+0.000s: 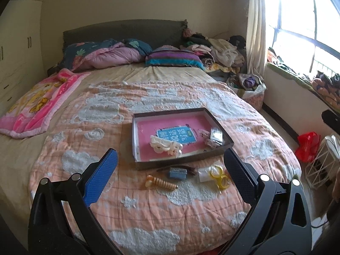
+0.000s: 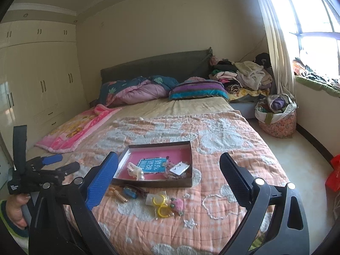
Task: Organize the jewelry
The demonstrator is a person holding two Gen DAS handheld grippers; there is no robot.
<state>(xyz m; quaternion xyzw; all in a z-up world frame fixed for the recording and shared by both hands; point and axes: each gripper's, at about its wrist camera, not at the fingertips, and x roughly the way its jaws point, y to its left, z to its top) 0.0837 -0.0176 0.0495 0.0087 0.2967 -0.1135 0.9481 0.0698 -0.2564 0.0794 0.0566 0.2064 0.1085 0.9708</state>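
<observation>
— Colours on the quilted bed cover (image 1: 131, 208)?
— Orange check with white fluffy clouds.
— The shallow cardboard box (image 1: 221, 148)?
— Dark walls, pink floor, blue label with white characters.
— The plastic rings (image 2: 161, 205)?
— Yellow.

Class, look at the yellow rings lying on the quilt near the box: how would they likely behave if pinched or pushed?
The yellow rings look like thin plastic hoops, so probably light and stiff. Lying flat on the soft quilt, they would likely slide or snag rather than roll. Their thin rims could slip from the right tongs.
</observation>
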